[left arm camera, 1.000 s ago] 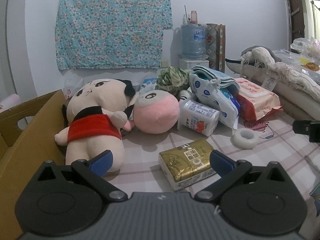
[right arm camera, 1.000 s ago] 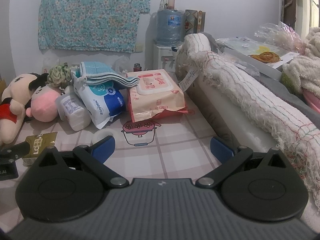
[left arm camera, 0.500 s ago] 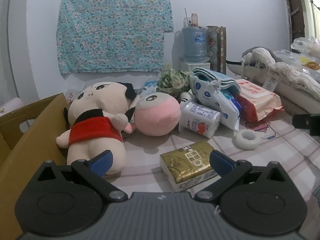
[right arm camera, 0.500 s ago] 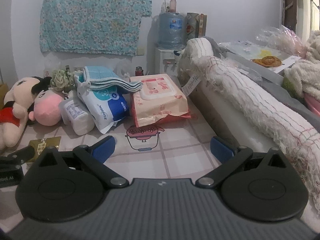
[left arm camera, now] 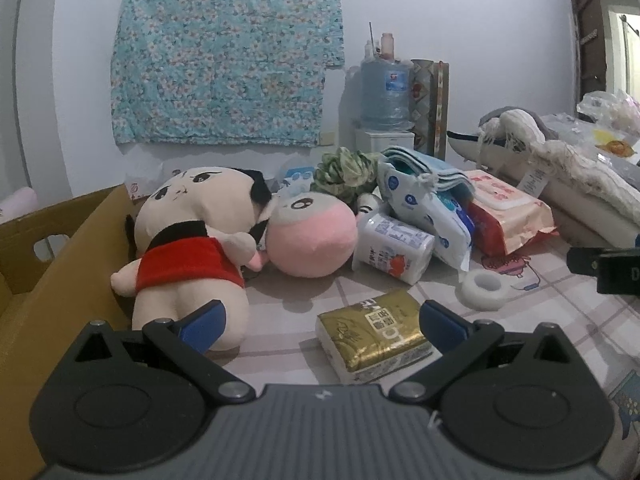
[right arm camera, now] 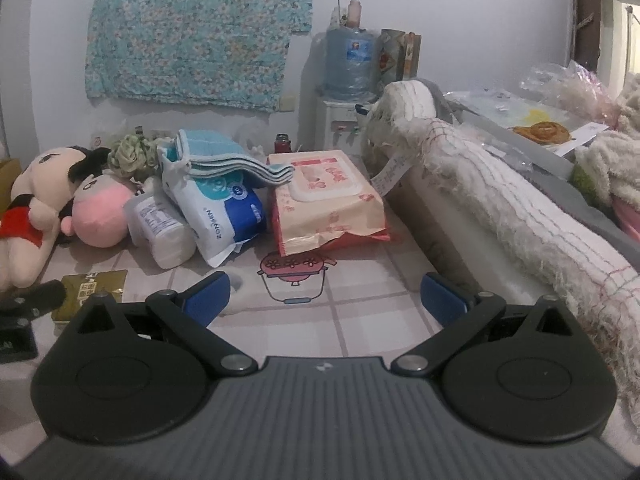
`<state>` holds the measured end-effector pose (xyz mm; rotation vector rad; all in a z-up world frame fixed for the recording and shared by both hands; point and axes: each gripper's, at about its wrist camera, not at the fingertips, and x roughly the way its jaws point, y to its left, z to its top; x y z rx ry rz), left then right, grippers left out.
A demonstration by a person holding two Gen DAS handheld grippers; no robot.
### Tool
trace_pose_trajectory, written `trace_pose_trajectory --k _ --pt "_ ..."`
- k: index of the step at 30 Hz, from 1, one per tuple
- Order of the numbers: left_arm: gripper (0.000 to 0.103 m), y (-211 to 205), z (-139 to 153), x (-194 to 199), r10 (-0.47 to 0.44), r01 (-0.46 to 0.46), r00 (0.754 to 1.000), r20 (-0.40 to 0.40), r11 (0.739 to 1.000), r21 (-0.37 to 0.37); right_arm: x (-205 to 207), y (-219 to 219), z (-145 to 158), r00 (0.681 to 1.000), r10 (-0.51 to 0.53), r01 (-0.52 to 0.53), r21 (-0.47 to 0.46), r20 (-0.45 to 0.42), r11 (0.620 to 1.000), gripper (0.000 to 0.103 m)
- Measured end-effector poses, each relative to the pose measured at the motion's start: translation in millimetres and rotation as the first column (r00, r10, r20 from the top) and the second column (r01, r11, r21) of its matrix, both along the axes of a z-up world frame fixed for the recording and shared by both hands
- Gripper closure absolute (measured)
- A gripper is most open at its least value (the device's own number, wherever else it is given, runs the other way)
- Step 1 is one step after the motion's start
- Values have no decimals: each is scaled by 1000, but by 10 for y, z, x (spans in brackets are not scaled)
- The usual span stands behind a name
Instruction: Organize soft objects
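Note:
A plush doll in a red top (left arm camera: 184, 256) lies against a cardboard box (left arm camera: 48, 264), beside a round pink plush (left arm camera: 314, 236). My left gripper (left arm camera: 322, 326) is open, hovering just short of a gold tissue pack (left arm camera: 374, 334), with its left finger in front of the doll. My right gripper (right arm camera: 326, 300) is open above the tablecloth (right arm camera: 360, 316), facing a pink wet-wipes pack (right arm camera: 328, 200), a blue-white pack (right arm camera: 224, 208) topped with folded blue cloths (right arm camera: 224, 158), and a white tissue pack (right arm camera: 162, 228). The doll (right arm camera: 28, 204) and the pink plush (right arm camera: 100, 216) lie at the left there.
A white tape roll (left arm camera: 484, 290) lies right of the gold pack. A green scrunched cloth (left arm camera: 346, 168) sits behind the plush toys. A rolled white blanket (right arm camera: 500, 200) borders the right side. A water dispenser (right arm camera: 348, 64) stands at the wall under a floral cloth (left arm camera: 224, 52).
Both grippers have drawn back and risen slightly, so the objects look a little farther away. Both stay open and nothing on the table has moved.

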<state>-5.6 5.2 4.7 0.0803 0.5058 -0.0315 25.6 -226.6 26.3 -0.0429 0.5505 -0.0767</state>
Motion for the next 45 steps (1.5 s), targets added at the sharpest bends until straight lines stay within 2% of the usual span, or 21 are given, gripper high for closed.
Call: trace_pose_trajectory --k 6,13,19,31,45 --pt "0 -4 0 -24 24 -24 999 25 1000 9 28 -7 -35 1000 -1 1 24 -23 1000 1" --pt "0 -93 -41 -90 -41 41 999 18 999 15 -19 13 -19 1000 -4 4 9 3 1000 1" --pt "0 -102 -66 -79 -38 37 999 8 999 27 -5 -35 -22 1000 -4 4 51 -10 999 1" --pt "0 -102 -48 -85 -79 79 997 18 997 2 -13 -34 0 1000 -2 2 48 -1 999 1" --pt "0 -111 -75 -82 -81 81 997 10 997 12 1 -69 -47 1000 8 -6 75 -16 997 1"
